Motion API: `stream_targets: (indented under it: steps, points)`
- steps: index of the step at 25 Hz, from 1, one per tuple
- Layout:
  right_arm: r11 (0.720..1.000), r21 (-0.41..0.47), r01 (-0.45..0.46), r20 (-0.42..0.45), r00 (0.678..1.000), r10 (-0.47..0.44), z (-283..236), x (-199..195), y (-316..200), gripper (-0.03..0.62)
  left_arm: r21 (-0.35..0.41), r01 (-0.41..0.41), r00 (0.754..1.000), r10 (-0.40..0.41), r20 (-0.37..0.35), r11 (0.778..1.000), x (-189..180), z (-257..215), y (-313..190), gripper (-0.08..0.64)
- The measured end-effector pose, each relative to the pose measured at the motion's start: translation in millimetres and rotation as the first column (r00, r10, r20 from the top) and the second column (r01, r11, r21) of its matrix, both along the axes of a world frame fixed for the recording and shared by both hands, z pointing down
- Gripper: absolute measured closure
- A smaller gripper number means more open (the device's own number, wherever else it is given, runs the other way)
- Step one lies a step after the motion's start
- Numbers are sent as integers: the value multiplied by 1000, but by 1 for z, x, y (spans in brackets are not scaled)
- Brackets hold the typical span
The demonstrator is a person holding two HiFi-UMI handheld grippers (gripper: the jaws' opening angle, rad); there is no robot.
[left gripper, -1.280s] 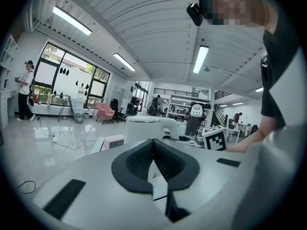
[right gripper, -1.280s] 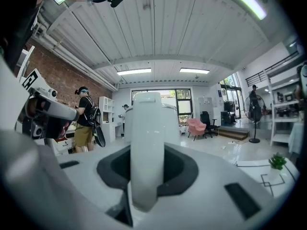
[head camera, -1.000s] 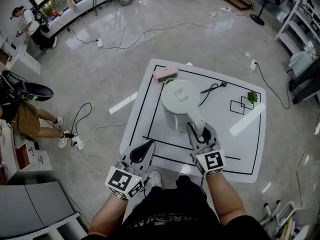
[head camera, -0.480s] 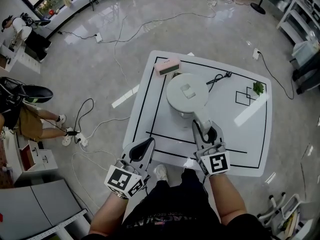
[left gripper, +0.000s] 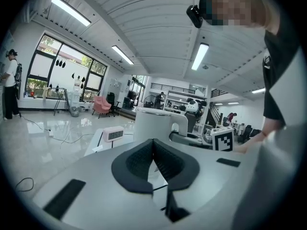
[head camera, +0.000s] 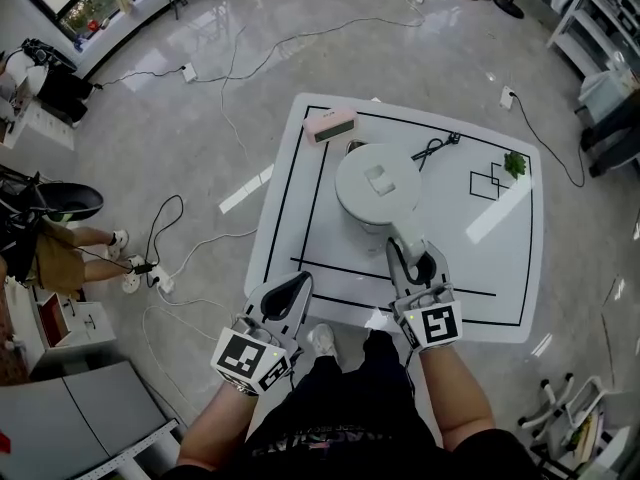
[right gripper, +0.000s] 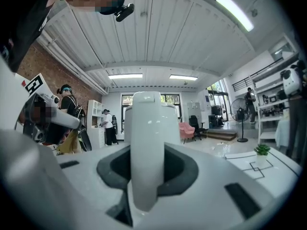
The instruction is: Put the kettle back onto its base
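Observation:
A white electric kettle (head camera: 376,181) is over the middle of the white table (head camera: 500,268), its handle (head camera: 404,236) pointing toward me. My right gripper (head camera: 412,259) is shut on that handle (right gripper: 146,147), which fills the gap between the jaws in the right gripper view. A dark rim, which seems to be the base (head camera: 352,148), peeks out at the kettle's far left, with a black cord (head camera: 435,149) running off to the right. Whether the kettle rests on it I cannot tell. My left gripper (head camera: 290,290) hangs shut and empty at the table's near edge, and its own view shows the kettle (left gripper: 153,123) ahead.
A pink clock (head camera: 330,125) lies at the table's far left corner, close to the kettle. A small green plant (head camera: 515,163) and drawn squares (head camera: 485,183) are at the far right. Cables run over the floor (head camera: 180,238) to the left. Shelves (head camera: 600,28) stand far right.
The kettle, held by my right gripper, has shifted a little to the right relative to the pink clock and now shows mostly its lid. The left gripper stayed put.

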State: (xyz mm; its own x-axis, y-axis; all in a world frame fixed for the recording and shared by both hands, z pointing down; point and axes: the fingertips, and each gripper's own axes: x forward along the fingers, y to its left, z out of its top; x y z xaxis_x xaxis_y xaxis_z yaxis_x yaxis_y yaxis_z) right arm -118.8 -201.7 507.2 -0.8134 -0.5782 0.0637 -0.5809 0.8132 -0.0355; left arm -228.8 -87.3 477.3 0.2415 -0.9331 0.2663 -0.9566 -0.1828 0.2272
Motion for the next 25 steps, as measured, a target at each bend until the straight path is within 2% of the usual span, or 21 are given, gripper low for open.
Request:
stream_targets:
  steps: [4, 13, 16, 21, 25]
  points:
    - [1000, -16, -18, 8, 1000, 18, 9, 5, 3, 489, 8, -24, 1000, 24, 2, 1000, 3, -2, 2, 555]
    - [998, -48, -38, -62, 997, 35, 15, 7, 11, 483, 38, -77, 997, 77, 2, 996, 13, -11, 12, 555]
    - [997, -63, -44, -94, 995, 38, 17, 10, 16, 462, 52, -96, 995, 96, 0, 994, 16, -16, 15, 555]
    - [993, -79, -91, -118, 990, 81, 17, 24, 24, 446, 78, -132, 991, 132, 3, 988, 22, -20, 20, 555]
    - [988, -49, -144, -122, 983, 138, 4, 39, 35, 446, 95, -171, 985, 171, 12, 981, 26, -24, 27, 554]
